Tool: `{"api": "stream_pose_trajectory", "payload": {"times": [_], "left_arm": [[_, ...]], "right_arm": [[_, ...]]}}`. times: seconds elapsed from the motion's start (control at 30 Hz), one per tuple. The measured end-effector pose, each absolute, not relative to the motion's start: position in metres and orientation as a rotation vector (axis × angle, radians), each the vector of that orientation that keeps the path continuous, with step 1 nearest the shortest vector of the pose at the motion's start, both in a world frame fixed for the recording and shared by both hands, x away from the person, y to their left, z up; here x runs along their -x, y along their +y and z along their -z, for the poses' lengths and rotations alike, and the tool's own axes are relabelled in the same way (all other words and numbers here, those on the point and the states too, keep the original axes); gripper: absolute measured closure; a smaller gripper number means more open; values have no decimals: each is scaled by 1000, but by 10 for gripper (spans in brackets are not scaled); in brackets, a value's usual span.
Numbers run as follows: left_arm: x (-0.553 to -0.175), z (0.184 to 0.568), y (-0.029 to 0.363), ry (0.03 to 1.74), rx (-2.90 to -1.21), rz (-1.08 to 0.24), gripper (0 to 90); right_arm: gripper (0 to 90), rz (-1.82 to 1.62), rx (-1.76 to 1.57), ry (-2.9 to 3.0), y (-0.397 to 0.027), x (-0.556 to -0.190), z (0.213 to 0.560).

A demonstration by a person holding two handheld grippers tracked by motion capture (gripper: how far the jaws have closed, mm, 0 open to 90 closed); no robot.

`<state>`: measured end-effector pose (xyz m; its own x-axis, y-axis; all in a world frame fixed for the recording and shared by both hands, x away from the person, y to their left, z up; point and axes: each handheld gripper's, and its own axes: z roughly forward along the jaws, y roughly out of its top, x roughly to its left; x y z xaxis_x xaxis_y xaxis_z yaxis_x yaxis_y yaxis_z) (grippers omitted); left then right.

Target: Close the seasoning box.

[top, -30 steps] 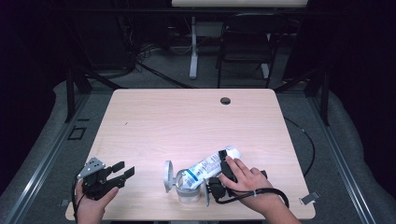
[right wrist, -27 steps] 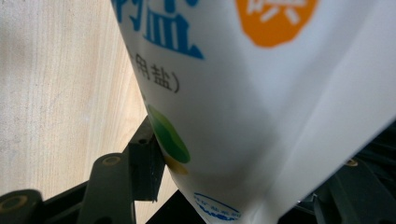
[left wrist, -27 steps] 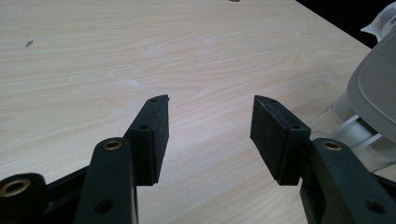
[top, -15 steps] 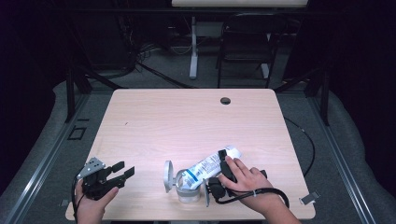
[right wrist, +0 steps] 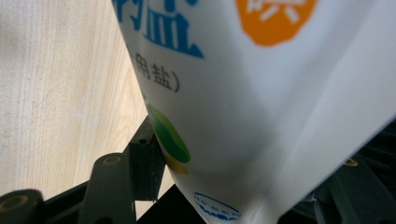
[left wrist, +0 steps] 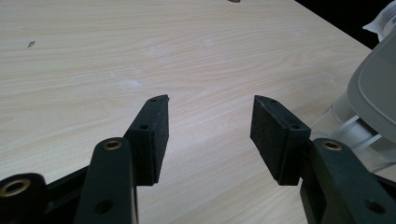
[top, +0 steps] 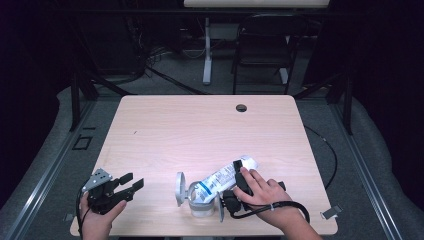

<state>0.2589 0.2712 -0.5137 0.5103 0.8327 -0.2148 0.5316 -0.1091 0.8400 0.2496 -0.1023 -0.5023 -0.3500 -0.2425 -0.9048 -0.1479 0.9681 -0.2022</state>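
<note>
Right hand-held gripper [top: 239, 176]: I see it low at the near edge of the tabletop [top: 200, 130], the person's right hand [top: 260, 192] wrapped over it. From its own camera, its jaws stand wide with a white salt pouch [right wrist: 261, 102] wedged between them; the left pad sits against the pouch's edge, the right jaw is mostly hidden behind the pouch. I read it as clamped on the pouch. Blue characters, an orange badge and a green mark show on the pouch face.

From the high view, the salt pouch [top: 222, 176] lies tilted, its far end up and to the right, its near end over the mouth of a clear jar [top: 200, 205]. The jar's round grey lid [top: 180, 188] stands swung open on the jar's left side.

Left hand-held gripper [top: 127, 183]: well apart from the jar, at the near left corner of the tabletop. Jaws apart, nothing between the pads [left wrist: 154, 135], bare wood under them. The grey lid [left wrist: 378, 88] sits at the right edge of the left gripper view.

Far side of the tabletop: a small dark cable hole [top: 241, 108].
</note>
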Motion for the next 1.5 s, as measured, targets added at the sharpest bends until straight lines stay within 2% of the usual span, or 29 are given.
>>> {"api": "stream_pose_trajectory", "payload": {"times": [1.5], "left_arm": [[-260,516,271,1151,-1772,-383,475]], "right_arm": [[428,130,305,1923,-101,-249,500]]}}
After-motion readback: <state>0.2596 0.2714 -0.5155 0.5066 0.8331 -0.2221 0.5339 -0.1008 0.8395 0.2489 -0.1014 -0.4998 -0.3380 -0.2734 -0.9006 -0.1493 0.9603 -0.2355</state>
